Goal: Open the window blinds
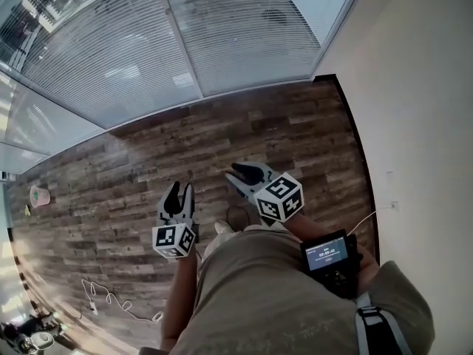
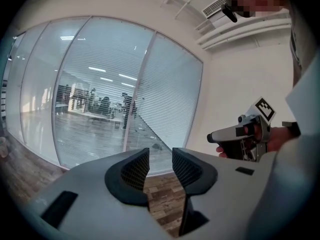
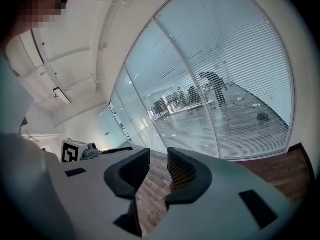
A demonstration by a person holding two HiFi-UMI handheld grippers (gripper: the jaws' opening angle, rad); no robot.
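The window blinds [image 1: 133,65], slats level, are shown straight ahead, well apart from both grippers; left gripper [image 1: 179,191] and right gripper [image 1: 241,176] are held part-open and empty, the right judged marginally nearer.

Window blinds [image 1: 148,58] stood at far side, floor [image 1: 222,143] in front. Wall [image 1: 414,87] ran along right. Left gripper [image 1: 177,192] sat near, just left of right gripper [image 1: 236,174], both well apart from blinds.

Wood floor [image 1: 222,143] open ahead up to window blinds [image 1: 126,58]; white wall [image 1: 417,87] hems right side; loose cable [image 1: 111,299] on floor, rear left.
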